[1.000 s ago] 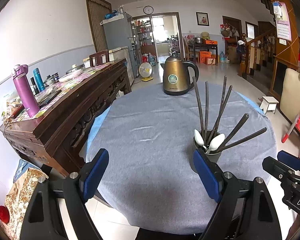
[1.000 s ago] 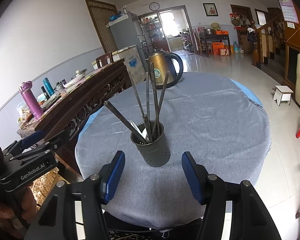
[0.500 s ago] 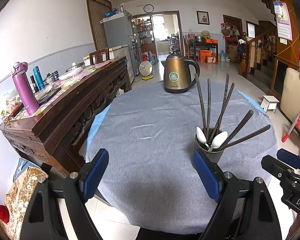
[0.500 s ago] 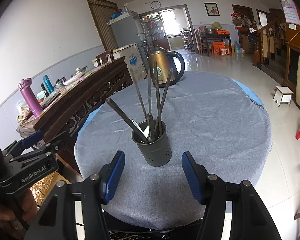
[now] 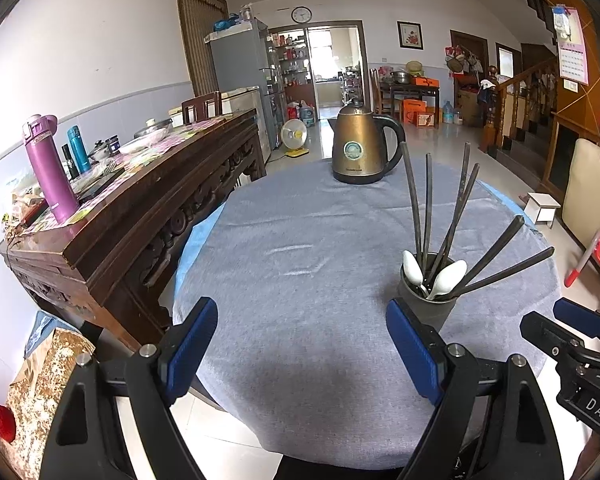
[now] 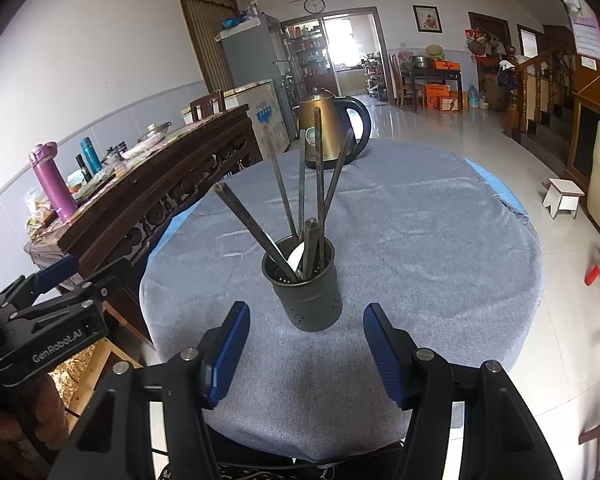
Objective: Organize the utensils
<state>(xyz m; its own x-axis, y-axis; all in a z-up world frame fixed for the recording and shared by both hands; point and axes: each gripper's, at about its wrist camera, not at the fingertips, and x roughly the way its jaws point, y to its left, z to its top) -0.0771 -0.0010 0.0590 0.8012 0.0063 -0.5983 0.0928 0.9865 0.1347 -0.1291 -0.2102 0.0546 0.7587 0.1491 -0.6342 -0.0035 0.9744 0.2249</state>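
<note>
Presently: one dark perforated utensil holder point(image 6: 307, 285), upright near the front edge of a round table point(image 6: 440, 240) under a grey cloth, holding a fan of dark chopsticks point(image 6: 319, 176) and two white spoons point(image 5: 446, 278) bowl-up among them. Nothing loose lies on the cloth that I can see, so the sorting looks all but finished, or else the holder itself is the next thing to shift. Right gripper point(image 6: 306, 346): hanging just short of the holder, jaws apart on either side of it, pads clear of its wall, nothing held. Left gripper point(image 5: 302, 346): jaws spread wide and empty over bare cloth, the holder just beyond its right finger. To do it well, I'd judge, any grip belongs low on the holder's body, since the leaning sticks make it top-heavy and easily snagged; the two splayed far out are the ones to gather upright. Beyond: a bronze kettle point(image 5: 360, 146) at the far edge, well apart, and a carved wooden sideboard point(image 5: 140, 204) alongside, cluttered with flasks.
</note>
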